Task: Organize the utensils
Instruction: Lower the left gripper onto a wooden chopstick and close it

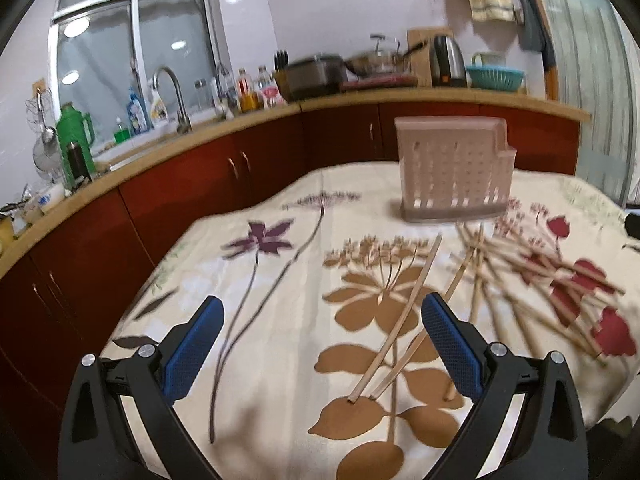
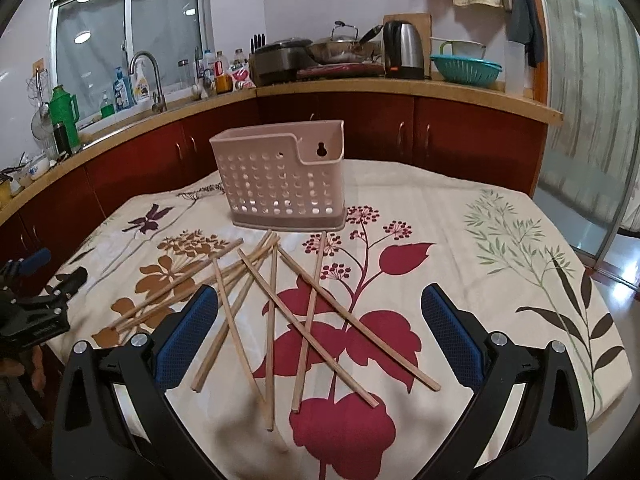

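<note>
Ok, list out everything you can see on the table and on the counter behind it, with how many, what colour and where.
Chopsticks: about ten, pale wood, scattered and crossing on the tablecloth in front of the holder.
Utensil holder: one, beige, perforated, upright at the table's far side; nothing shows inside it.
Tablecloth: one, cream with red, brown and green flower prints, covering the table.
Kettle: one, steel and black, on the counter.
Colander: one, teal, right of the kettle.
Thermos: one, green, at the counter's left end.
Tap: one, metal, by the window.
Left gripper: blue pads, open, above the tablecloth's left part.
Right gripper: blue pads, open, over the chopsticks.
</note>
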`<action>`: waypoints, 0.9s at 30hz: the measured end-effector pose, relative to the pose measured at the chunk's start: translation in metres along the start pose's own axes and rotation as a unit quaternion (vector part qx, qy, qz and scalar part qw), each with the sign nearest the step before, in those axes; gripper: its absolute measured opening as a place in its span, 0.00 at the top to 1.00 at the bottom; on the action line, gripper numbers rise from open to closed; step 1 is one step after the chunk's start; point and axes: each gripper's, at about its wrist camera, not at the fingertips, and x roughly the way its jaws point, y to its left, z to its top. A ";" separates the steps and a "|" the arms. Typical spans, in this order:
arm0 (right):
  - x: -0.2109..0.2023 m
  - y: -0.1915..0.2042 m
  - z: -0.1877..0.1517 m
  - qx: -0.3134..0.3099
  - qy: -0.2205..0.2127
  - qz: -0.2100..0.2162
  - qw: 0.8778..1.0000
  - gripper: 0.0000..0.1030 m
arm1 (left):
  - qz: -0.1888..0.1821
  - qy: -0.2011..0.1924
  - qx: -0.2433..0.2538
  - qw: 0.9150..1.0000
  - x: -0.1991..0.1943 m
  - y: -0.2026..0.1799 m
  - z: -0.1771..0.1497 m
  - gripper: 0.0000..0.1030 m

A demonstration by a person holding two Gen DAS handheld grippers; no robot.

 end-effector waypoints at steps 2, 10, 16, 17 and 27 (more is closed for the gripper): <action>0.008 0.001 -0.002 -0.007 0.006 -0.002 1.000 0.04 | -0.001 0.011 0.006 1.000 0.010 0.000 -0.003 0.06; 0.043 0.003 -0.014 -0.008 0.055 0.013 0.998 0.22 | -0.019 0.049 0.027 0.998 0.044 -0.001 -0.014 0.14; 0.053 0.006 -0.015 -0.011 0.065 0.017 0.998 0.23 | -0.034 0.085 0.037 0.995 0.063 -0.002 -0.026 0.33; 0.055 0.006 -0.014 -0.011 0.066 0.016 0.998 0.23 | -0.038 0.086 0.041 0.995 0.063 -0.003 -0.027 0.33; 0.063 0.005 -0.015 -0.007 0.074 0.018 0.997 0.23 | -0.065 0.079 0.046 0.994 0.060 -0.004 -0.024 0.33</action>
